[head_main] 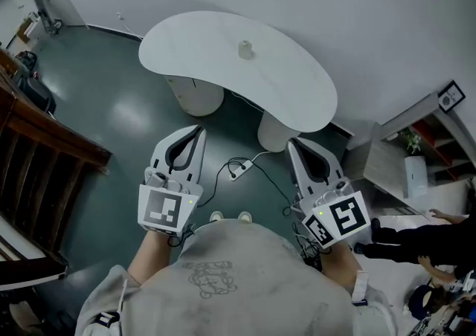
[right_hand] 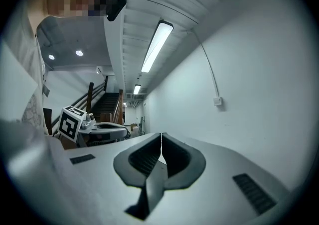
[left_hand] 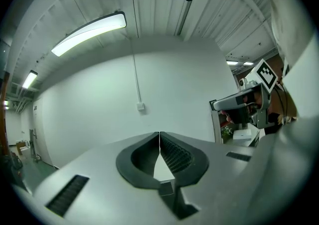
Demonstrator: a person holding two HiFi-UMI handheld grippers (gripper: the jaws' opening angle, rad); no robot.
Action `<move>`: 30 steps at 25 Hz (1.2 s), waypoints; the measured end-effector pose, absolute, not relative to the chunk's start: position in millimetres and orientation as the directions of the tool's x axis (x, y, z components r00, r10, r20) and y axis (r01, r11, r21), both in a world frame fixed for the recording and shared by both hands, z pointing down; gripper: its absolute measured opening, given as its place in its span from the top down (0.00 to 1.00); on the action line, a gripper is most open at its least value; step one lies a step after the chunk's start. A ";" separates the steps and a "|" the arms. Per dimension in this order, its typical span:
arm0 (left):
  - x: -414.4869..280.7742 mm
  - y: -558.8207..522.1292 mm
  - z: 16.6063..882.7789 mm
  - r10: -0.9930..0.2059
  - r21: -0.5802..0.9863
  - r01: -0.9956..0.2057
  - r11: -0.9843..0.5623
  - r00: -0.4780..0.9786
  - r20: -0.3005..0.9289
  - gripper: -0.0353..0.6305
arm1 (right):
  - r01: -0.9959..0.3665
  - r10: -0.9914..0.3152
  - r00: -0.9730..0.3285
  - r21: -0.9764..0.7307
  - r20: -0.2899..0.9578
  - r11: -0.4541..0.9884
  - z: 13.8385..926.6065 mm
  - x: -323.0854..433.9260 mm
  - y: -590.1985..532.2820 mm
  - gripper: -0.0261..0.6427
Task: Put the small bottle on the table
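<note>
You hold the left tool (head_main: 198, 131) and right tool (head_main: 292, 143) closed and empty by your chest, seemingly because the small bottle (head_main: 245, 49) already stands on the worktop (head_main: 297, 93).

A: What is shown of the room?
B: A glossy dark green floor (head_main: 104, 97) is bounded by white walls (head_main: 372, 7). A white kidney-shaped table (head_main: 297, 93) is carried on 2 round pedestals (head_main: 197, 97).
A: And around it?
B: A wooden staircase (head_main: 44, 141) is seen at the left and shelving (head_main: 428, 137) at the right. On the ribbed ceiling (left_hand: 149, 0), tube lights (left_hand: 89, 32) are mounted.
</note>
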State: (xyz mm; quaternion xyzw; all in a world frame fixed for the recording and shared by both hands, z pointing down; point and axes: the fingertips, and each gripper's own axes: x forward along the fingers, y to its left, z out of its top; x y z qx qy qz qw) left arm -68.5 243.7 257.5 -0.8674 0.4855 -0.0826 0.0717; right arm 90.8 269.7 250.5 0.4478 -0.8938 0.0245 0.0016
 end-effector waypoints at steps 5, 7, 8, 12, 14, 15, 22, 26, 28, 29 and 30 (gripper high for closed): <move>-56.2 250.8 260.7 -0.860 -0.205 -0.836 -0.509 0.505 0.078 0.92 | -0.790 -0.789 -0.613 -0.047 0.031 0.612 258.7 101.1 273.1 0.92; -51.4 254.2 262.7 -0.862 -0.203 -0.838 -0.506 0.501 0.080 0.92 | -0.783 -0.783 -0.621 -0.050 0.027 0.619 261.1 104.7 275.9 0.92; -49.1 256.2 263.8 -0.863 -0.203 -0.839 -0.504 0.499 0.081 0.92 | -0.780 -0.780 -0.626 -0.051 0.025 0.624 262.4 106.3 278.0 0.92; -39.2 263.1 270.2 -0.865 -0.212 -0.838 -0.502 0.493 0.099 0.92 | -0.772 -0.772 -0.635 -0.049 0.032 0.633 268.5 113.4 282.2 0.92; -33.0 265.6 271.5 -0.861 -0.215 -0.834 -0.508 0.498 0.104 0.92 | -0.772 -0.771 -0.636 -0.050 0.030 0.634 269.7 117.3 281.7 0.92; -30.2 266.3 271.8 -0.860 -0.218 -0.832 -0.509 0.499 0.105 0.92 | -0.771 -0.771 -0.637 -0.048 0.028 0.635 270.2 119.2 281.1 0.92; -22.3 257.1 279.0 -0.857 -0.240 -0.823 -0.514 0.508 0.093 0.92 | -0.768 -0.768 -0.640 -0.024 0.009 0.640 278.0 121.2 269.7 0.92; -16.9 247.4 291.3 -0.848 -0.238 -0.816 -0.527 0.523 0.084 0.92 | -0.779 -0.779 -0.627 0.002 0.022 0.627 291.3 125.2 259.1 0.92; -17.1 240.6 295.6 -0.845 -0.231 -0.814 -0.533 0.529 0.085 0.92 | -0.782 -0.782 -0.623 0.005 0.021 0.623 295.2 124.5 252.0 0.92; -18.2 235.5 296.9 -0.844 -0.231 -0.813 -0.534 0.530 0.084 0.92 | -0.782 -0.782 -0.623 0.008 0.020 0.623 296.8 123.1 247.3 0.92; -19.4 229.6 297.7 -0.843 -0.232 -0.813 -0.535 0.532 0.080 0.92 | -0.782 -0.782 -0.623 0.013 0.021 0.624 298.4 121.2 242.1 0.92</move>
